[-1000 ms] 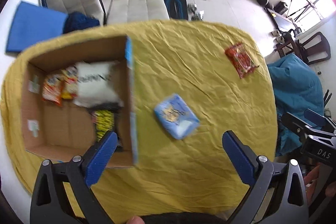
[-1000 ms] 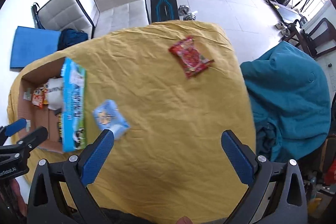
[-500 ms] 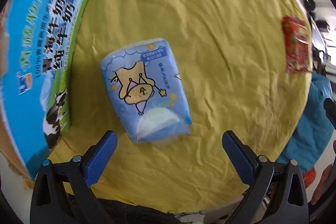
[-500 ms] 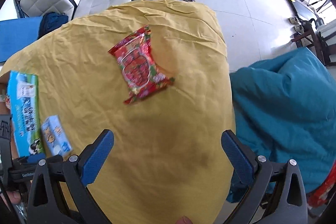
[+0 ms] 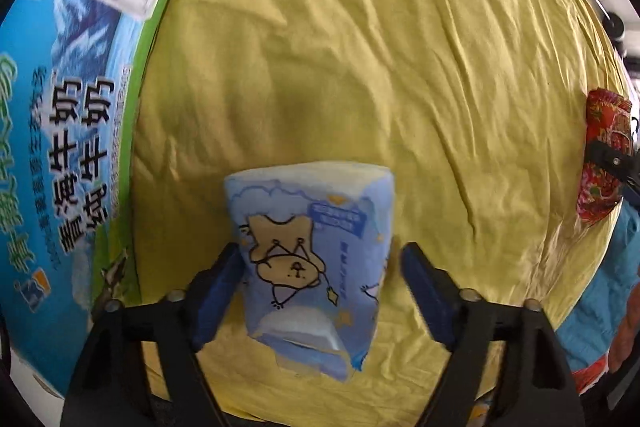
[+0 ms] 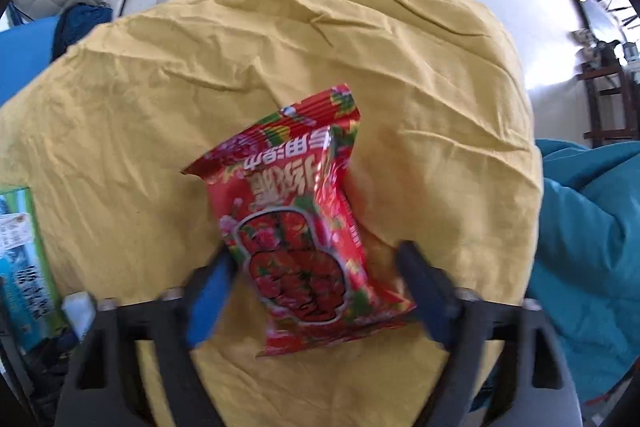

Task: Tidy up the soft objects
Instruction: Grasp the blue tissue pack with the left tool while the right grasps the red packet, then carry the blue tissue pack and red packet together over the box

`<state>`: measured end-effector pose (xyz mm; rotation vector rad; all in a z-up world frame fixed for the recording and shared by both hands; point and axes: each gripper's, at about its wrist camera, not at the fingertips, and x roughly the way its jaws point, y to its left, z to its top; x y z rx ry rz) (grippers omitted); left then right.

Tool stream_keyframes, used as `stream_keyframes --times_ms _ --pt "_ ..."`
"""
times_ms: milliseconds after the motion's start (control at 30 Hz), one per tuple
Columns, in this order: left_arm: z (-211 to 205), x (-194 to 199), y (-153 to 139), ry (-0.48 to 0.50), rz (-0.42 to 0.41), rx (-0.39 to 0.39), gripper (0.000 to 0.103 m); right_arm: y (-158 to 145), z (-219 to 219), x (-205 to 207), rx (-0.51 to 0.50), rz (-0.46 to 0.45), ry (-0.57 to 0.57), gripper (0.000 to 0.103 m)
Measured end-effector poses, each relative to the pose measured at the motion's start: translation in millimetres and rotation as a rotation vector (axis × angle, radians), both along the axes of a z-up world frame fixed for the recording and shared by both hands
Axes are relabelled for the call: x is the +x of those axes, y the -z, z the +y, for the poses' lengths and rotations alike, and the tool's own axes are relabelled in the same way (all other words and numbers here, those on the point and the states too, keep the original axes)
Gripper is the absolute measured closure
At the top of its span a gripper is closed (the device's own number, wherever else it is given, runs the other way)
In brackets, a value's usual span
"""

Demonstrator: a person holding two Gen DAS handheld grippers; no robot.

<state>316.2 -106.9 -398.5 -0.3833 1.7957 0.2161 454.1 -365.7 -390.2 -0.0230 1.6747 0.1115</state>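
On the yellow cloth, both packs lie between parted jaws: the left gripper straddles the blue tissue pack beside the milk carton box, and the right gripper straddles the red snack bag. Neither jaw pair is clenched yet. Next I expect gentle squeezing, then lifting.

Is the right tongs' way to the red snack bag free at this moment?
Probably yes. The red snack bag lies alone on the yellow cloth, already between the right tongs' open fingers, with nothing covering it.
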Motion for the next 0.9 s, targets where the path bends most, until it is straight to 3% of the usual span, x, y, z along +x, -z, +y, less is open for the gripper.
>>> stream_keyframes --times_ms 100,267,400,567,633,767,900 --pt "-2 2 -7 0.052 -0.023 0.025 0.031 4 6 -4 -0.061 -0.019 -0.016 0.049" --pt "-30 3 -21 0.21 -0.087 0.083 0.031 0 9 -29 -0.039 0.008 -0.022 0.05" --pt "-48 -5 -15 0.28 -0.087 0.082 0.031 -3 6 -71 0.065 0.073 0.001 0.051" --pt "-52 -13 1 0.264 -0.061 0.055 0.031 -1 4 -116 0.181 0.126 0.083 0.05" --pt "-40 -19 1 0.221 -0.07 0.034 0.041 4 2 -120 0.2 0.138 0.102 0.05" --pt "-34 -26 -7 0.206 -0.092 0.021 0.049 8 -2 -125 0.195 0.135 0.13 0.05" --pt "-32 -39 -17 0.237 -0.071 0.001 0.049 15 2 -125 0.171 0.137 0.143 0.05"
